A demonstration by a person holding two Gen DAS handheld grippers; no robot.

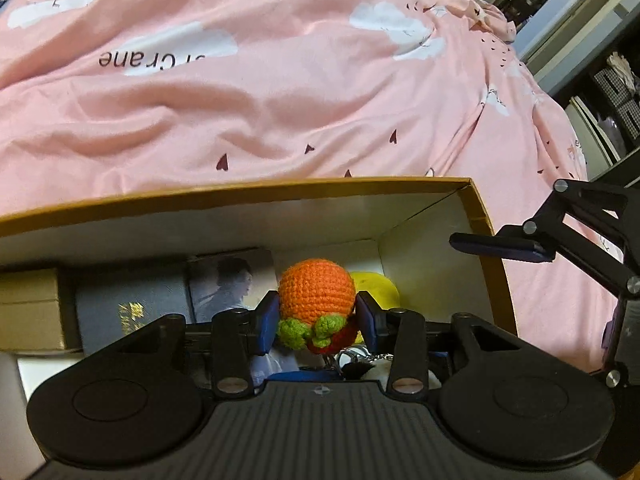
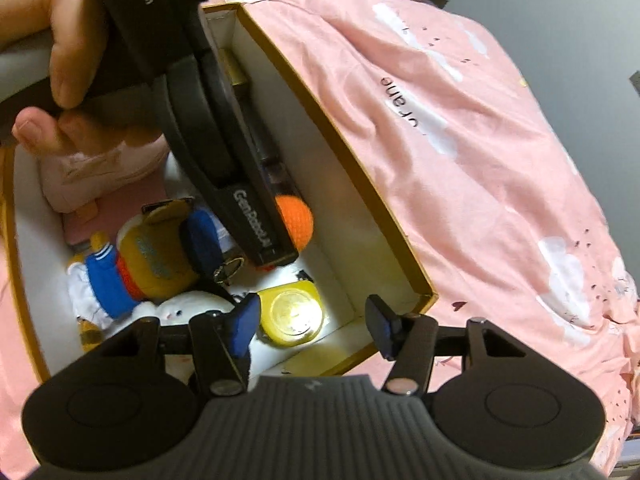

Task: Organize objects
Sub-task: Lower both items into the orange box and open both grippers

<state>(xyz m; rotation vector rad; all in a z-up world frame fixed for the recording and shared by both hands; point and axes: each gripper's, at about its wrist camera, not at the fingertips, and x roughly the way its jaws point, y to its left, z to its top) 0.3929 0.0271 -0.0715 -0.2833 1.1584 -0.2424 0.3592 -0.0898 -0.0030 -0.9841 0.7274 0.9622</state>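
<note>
An orange crochet toy (image 1: pixel 316 296) with green leaves and a red part sits between the blue pads of my left gripper (image 1: pixel 318 316), which is shut on it inside a white cardboard box with a gold rim (image 1: pixel 240 192). In the right wrist view the same toy (image 2: pixel 298 222) peeks out beside the left gripper's black body (image 2: pixel 240 184), held by a hand (image 2: pixel 52 40). My right gripper (image 2: pixel 312 320) stands open with nothing between its fingers, over the box's near corner above a yellow round tin (image 2: pixel 294 314). One right finger (image 1: pixel 504 246) shows past the box's right wall.
The box lies on a pink bed cover (image 1: pixel 280 80). Inside it are a plush doll in blue, orange and yellow (image 2: pixel 132 264), a pink soft item (image 2: pixel 100 172), a small brown box (image 1: pixel 28 304), a grey case (image 1: pixel 132 312) and a photo card (image 1: pixel 232 284). Shelves (image 1: pixel 600 60) stand far right.
</note>
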